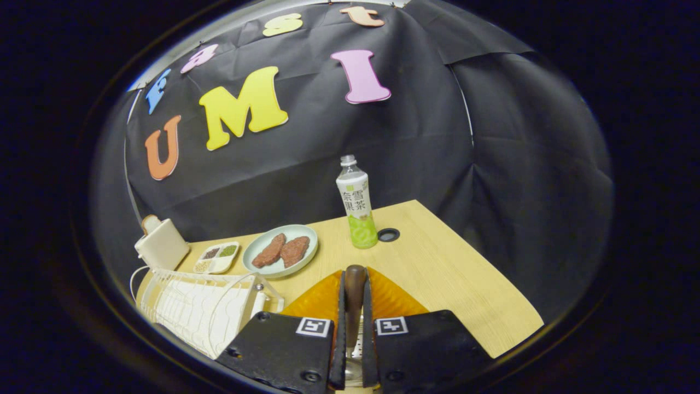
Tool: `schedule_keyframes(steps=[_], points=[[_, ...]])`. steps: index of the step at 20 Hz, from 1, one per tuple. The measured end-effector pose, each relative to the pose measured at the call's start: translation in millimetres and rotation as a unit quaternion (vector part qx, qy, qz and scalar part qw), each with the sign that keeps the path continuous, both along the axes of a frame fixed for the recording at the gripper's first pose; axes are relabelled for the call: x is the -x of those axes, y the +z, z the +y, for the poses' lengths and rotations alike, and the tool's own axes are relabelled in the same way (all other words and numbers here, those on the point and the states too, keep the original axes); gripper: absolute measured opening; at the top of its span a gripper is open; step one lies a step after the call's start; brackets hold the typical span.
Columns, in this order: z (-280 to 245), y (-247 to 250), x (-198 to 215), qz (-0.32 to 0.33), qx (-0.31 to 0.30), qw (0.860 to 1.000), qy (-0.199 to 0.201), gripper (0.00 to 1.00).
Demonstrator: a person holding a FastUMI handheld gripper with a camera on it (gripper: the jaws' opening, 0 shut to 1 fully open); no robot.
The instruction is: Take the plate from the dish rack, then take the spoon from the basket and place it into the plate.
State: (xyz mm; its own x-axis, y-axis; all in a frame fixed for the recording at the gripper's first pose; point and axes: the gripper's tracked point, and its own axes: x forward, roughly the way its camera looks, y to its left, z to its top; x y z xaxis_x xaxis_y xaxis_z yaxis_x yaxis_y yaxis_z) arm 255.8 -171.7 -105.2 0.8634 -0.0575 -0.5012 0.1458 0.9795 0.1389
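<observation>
Writing and signs

The bottle [356,205] has a white label with dark writing on it. The claw [354,278] pinches the spoon [355,298], and each of its two fingers has a small black-and-white square code sticker on top.

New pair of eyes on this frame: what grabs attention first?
Probably the gripper, its fingers shut on the spoon by its brown handle, above the orange plate just ahead on the table. Beyond them, a tall bottle stands upright, with a pale green plate holding two brown patties beside it. The white dish rack sits beside the fingers.
</observation>
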Motion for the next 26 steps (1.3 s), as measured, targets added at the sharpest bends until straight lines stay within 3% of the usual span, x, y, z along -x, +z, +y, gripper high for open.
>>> schedule_keyframes(steps=[7, 15, 20, 26], points=[[8.8, 81.0, 40.0, -0.101, 0.020, 0.995, -0.013, 0.12], [57.7, 150.3, 126.4, -0.173, 0.035, 0.984, 0.025, 0.10], [105.0, 131.9, 179.7, -0.170, 0.061, 0.981, 0.065, 0.10], [163.6, 73.7, 211.5, -0.123, 0.016, 0.988, 0.094, 0.10]])
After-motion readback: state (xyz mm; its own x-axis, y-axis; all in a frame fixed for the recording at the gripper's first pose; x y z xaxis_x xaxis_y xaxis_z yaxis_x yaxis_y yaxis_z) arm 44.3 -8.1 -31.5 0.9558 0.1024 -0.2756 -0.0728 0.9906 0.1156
